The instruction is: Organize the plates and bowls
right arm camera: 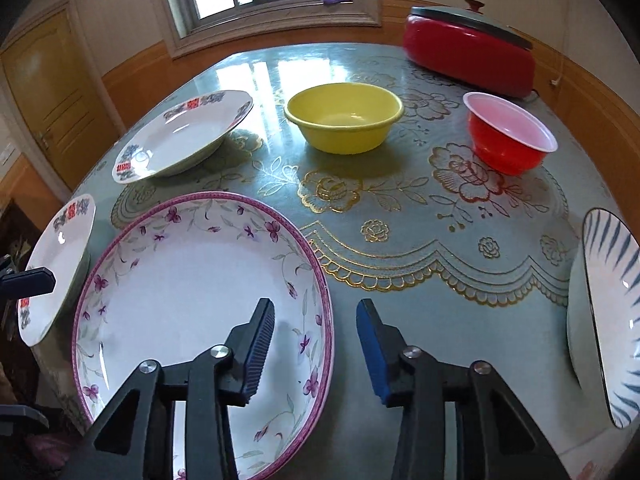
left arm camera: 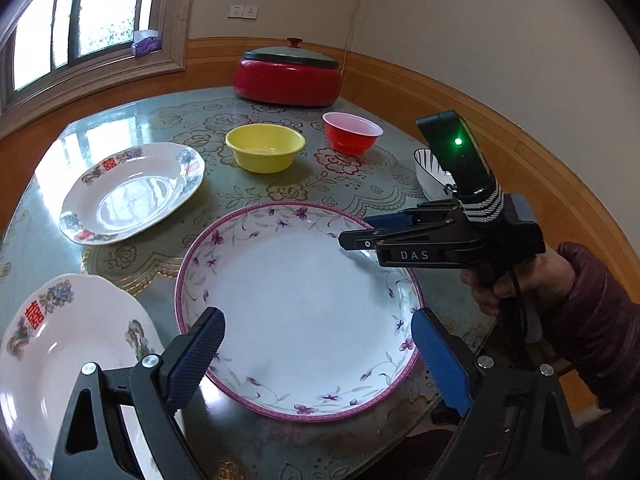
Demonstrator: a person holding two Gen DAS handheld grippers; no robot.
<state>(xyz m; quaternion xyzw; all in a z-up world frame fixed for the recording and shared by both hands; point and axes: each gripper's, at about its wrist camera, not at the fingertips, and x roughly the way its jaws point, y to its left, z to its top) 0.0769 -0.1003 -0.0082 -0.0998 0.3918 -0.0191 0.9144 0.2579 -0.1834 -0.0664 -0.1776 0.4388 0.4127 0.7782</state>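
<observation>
A large white plate with a purple rim and flower sprigs (left arm camera: pixel 300 312) (right arm camera: pixel 192 280) lies at the table's near edge. My left gripper (left arm camera: pixel 318 344) hovers open above its near side, with one finger by each side of it and nothing gripped. My right gripper (right arm camera: pixel 316 344) (left arm camera: pixel 360 232) straddles the plate's right rim, one pad inside and one outside, with a gap still showing. Two white plates with red characters (left arm camera: pixel 132 192) (left arm camera: pixel 68 344) lie to the left. A yellow bowl (left arm camera: pixel 264 148), a red bowl (left arm camera: pixel 352 132) and a blue-striped bowl (right arm camera: pixel 612 320) stand beyond.
A red electric pot with a dark lid (left arm camera: pixel 288 76) stands at the far edge of the round glass-topped table (left arm camera: pixel 280 196). Wood-panelled walls and a window surround it. A sleeved hand (left arm camera: pixel 560 288) holds the right gripper at the table's right edge.
</observation>
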